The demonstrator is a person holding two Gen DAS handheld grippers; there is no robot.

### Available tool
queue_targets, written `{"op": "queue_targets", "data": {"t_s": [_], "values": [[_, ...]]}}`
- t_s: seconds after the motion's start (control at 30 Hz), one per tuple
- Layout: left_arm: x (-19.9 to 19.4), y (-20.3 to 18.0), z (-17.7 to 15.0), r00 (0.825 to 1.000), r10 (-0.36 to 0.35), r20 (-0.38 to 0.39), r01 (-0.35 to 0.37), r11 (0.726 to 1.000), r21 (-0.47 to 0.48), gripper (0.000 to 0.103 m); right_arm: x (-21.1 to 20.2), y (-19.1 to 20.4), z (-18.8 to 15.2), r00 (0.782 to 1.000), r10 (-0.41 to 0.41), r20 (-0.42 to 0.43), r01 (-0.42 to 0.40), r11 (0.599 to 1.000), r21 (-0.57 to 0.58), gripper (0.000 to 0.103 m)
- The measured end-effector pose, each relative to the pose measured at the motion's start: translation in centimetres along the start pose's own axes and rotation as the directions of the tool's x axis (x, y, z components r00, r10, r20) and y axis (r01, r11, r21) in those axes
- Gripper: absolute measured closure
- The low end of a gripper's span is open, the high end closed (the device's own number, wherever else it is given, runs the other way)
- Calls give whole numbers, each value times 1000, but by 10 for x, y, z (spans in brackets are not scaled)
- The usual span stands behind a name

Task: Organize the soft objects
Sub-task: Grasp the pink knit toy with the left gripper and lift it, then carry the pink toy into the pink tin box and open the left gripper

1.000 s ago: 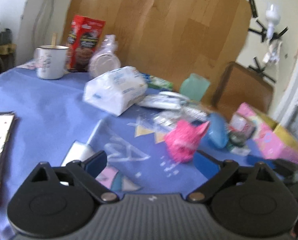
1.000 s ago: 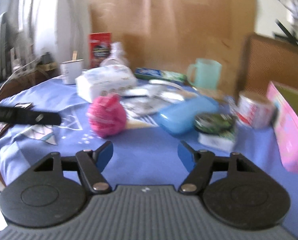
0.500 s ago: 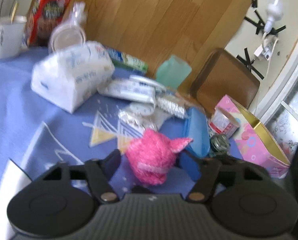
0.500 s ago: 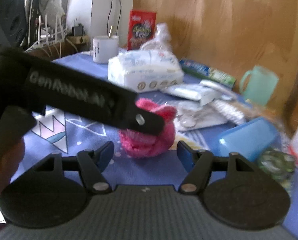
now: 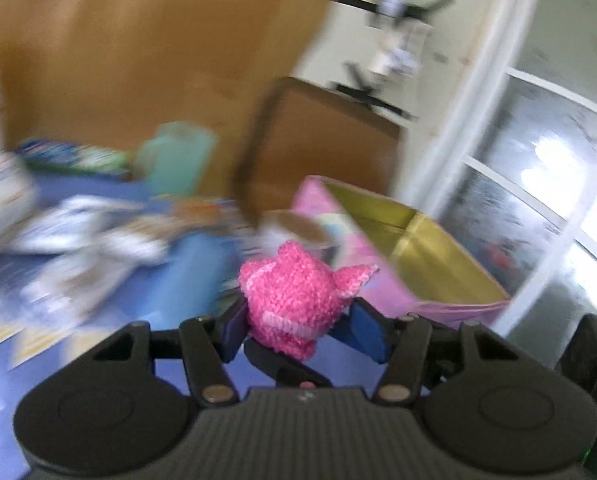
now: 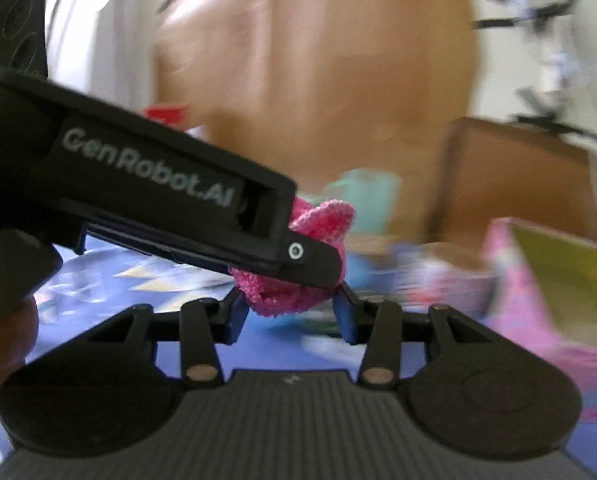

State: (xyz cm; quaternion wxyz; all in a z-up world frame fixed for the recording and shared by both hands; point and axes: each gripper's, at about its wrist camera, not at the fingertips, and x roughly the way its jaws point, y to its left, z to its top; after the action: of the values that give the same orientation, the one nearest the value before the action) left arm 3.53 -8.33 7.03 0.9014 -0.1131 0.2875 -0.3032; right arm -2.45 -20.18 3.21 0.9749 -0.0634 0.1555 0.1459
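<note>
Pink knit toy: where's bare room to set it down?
Free: the gold inside of the pink box, right of the pink knit toy in the left gripper, and the blue cloth just below it. Crowded: packets, blue case and green mug further left.

Your fuzzy pink knitted toy with pointed ears (image 5: 294, 300) sits upright, raised off the blue-clothed bench (image 5: 98, 312), just beside the open pink box (image 5: 410, 248).
</note>
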Motion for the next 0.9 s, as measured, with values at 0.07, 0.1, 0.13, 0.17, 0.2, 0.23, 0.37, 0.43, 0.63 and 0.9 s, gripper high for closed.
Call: {"op": "queue_targets", "data": {"t_s": [0.07,0.1,0.13,0.17,0.2,0.23,0.37,0.43,0.63,0.9], "values": [[21,-31,10,999,-49,-4,49,998,41,48,-13,-24,1,997,-76,28,76,997,18,55],[33,-45,15,997,-76,-7,77,996,54,47,-20,-39,2,992,-120,40,119,992,33,55],[44,-59,19,995,-99,-11,99,993,65,47,-25,-51,2,988,-151,44,149,988,47,55],[57,-73,23,993,-120,-17,121,990,77,45,-30,-66,2,982,-184,48,181,981,66,55],[68,-86,25,990,-136,-22,138,986,91,45,-35,-80,3,976,-211,47,206,975,85,55],[79,-98,26,989,-144,-26,146,984,105,44,-37,-95,2,972,-231,41,226,968,108,54],[116,-117,24,986,-147,-73,154,983,97,40,-31,-141,-5,949,-315,-28,315,933,175,51],[118,-120,20,990,-123,-67,130,986,104,36,-23,-155,-13,928,-360,-91,371,904,210,41],[72,-85,18,996,-81,40,77,992,101,25,-28,-162,-19,917,-396,-55,392,862,323,27],[-30,7,-13,970,136,204,-149,987,52,22,-30,-85,-3,951,-280,129,244,939,243,28]]}}
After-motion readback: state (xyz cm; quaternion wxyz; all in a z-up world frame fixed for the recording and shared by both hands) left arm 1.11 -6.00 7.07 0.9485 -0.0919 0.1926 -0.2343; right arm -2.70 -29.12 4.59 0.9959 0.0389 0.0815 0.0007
